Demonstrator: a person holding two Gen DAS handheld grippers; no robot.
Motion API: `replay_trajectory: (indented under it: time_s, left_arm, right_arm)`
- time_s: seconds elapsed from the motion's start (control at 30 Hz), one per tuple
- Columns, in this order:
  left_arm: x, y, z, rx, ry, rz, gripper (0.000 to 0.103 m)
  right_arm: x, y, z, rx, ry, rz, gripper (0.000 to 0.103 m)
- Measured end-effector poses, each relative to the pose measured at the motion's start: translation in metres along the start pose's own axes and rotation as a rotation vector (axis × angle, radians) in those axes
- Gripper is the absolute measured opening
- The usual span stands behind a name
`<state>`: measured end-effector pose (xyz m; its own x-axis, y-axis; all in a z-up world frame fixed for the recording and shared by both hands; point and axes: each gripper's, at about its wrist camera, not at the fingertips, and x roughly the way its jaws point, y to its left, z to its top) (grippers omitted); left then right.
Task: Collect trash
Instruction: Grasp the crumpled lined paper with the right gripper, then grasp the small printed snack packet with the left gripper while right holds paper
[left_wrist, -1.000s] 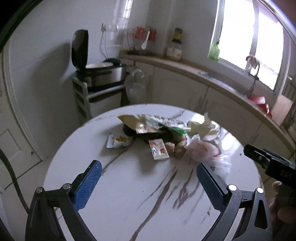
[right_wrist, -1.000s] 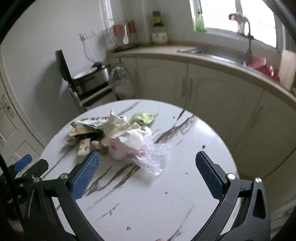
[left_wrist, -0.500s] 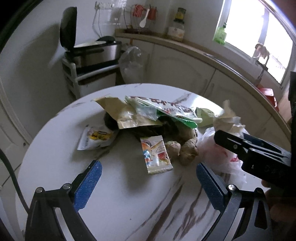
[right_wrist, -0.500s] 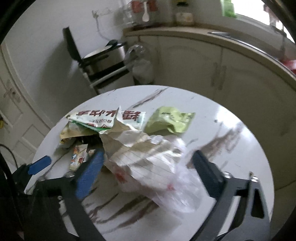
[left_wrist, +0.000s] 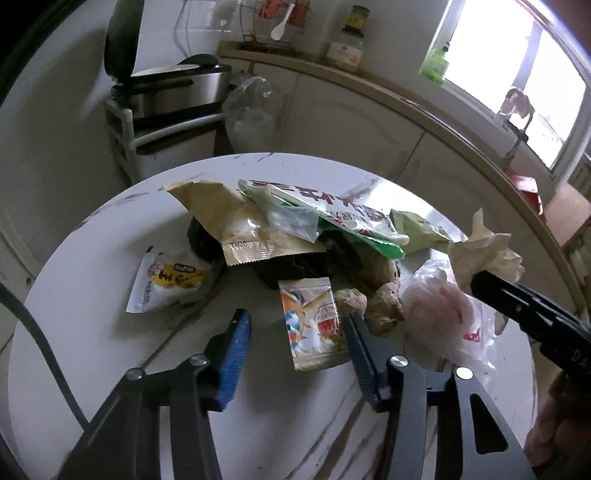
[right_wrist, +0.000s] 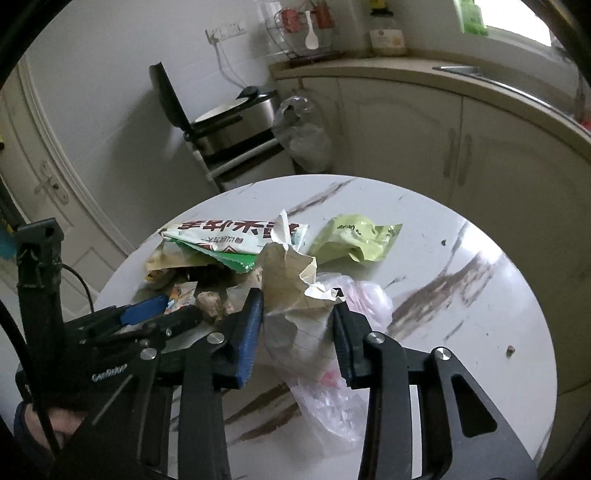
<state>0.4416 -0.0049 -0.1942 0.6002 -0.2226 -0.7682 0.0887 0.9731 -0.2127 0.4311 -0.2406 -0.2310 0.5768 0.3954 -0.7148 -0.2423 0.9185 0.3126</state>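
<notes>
Trash sits heaped in the middle of the round marble-veined tabletop (left_wrist: 92, 295), and both tongs are down on it. The left tongs (left_wrist: 295, 325) are closing around a small colourful sachet (left_wrist: 314, 325) lying flat at the near edge of the pile; the sachet lies between the blue pads, which do not yet press on it. Just beside it are two knobbly ginger pieces (left_wrist: 384, 306).

The right tongs (right_wrist: 297, 325) are closing too, and crumpled lined paper (right_wrist: 291, 280) stands between their pads, both of which touch it; whether they already pinch it firmly I cannot tell. The paper rises out of a clear plastic bag (right_wrist: 325, 402) that sprawls toward the near rim with something pink showing through its film.

Behind, a tan foil pouch (left_wrist: 236, 229), torn open, lies over a dark lump. A white-and-green packet with red lettering (left_wrist: 332, 210) rests on top, a yellow-printed white wrapper (left_wrist: 166, 280) lies off to the left, and a light green bag (right_wrist: 354, 236), crumpled, lies apart on the right.

Past the tabletop, a filled translucent bag (right_wrist: 303, 133) hangs against the cabinets, next to an appliance with its lid up (right_wrist: 229, 118) on a white rack.
</notes>
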Motion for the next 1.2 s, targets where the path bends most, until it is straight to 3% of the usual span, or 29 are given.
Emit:
replay_trajectory:
  time_s: [0.1,0.23,0.3,0.37,0.77,1.2]
  left_arm:
    - [0.002,-0.002,0.000,0.026,-0.012,0.020,0.043]
    - [0.008,-0.009,-0.003,0.051,-0.032,0.063,0.055]
    - [0.012,-0.010,-0.001,0.055,-0.035,0.047,0.048]
    - [0.013,-0.012,0.000,0.064,-0.037,0.042,0.025]
    - [-0.011,-0.016,-0.024,0.065,-0.042,0.028,0.025]
    - [-0.089,-0.038,-0.051,0.126,-0.125,0.053,0.025]
  right_arm:
    - [-0.001,0.000,0.000,0.002,-0.001,0.005,0.032]
    - [-0.003,0.002,-0.002,-0.004,0.000,0.006,0.032]
    - [-0.001,0.002,-0.002,-0.006,0.005,0.003,0.033]
    - [0.000,0.001,-0.003,-0.003,0.009,0.002,0.032]
    - [-0.021,0.000,-0.006,0.007,-0.023,0.001,0.031]
    - [-0.067,-0.008,-0.025,0.047,-0.087,0.009,0.031]
